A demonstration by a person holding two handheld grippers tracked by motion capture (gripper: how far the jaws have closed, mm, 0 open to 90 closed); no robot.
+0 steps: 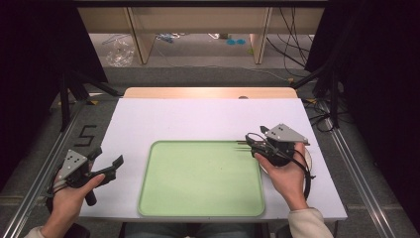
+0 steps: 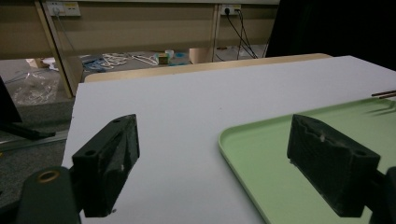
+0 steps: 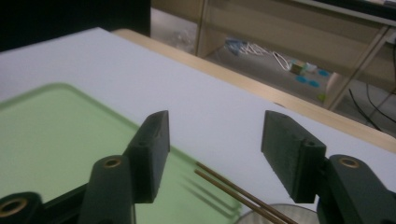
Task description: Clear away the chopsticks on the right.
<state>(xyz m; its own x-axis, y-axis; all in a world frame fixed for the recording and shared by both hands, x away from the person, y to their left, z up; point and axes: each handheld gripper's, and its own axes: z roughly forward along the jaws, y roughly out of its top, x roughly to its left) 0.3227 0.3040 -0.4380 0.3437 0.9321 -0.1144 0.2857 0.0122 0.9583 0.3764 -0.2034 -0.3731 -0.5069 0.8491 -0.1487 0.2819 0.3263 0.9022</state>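
Chopsticks (image 1: 242, 145), a thin brown pair lying side by side, rest in the high view with their tips over the far right edge of the pale green tray (image 1: 148, 168), their other ends hidden beneath the right gripper (image 1: 251, 143). That gripper hovers over the tray's far right corner, jaws spread, nothing between them. The left gripper (image 1: 105, 157) hangs over the near left part of the white tabletop (image 1: 198, 116), its jaws apart too.

From the left gripper view, the left gripper (image 2: 229, 158) stands wide open and empty, with the tray's rounded corner (image 2: 233, 140) between its jaws and the chopstick tips (image 2: 384, 94) at the right margin.

From the right gripper view, the right gripper (image 3: 215, 144) gapes above the two slim, dark wooden chopsticks (image 3: 224, 184), which run parallel from the tray's edge (image 3: 187, 158) toward a round grey object (image 3: 252, 217) at the bottom.
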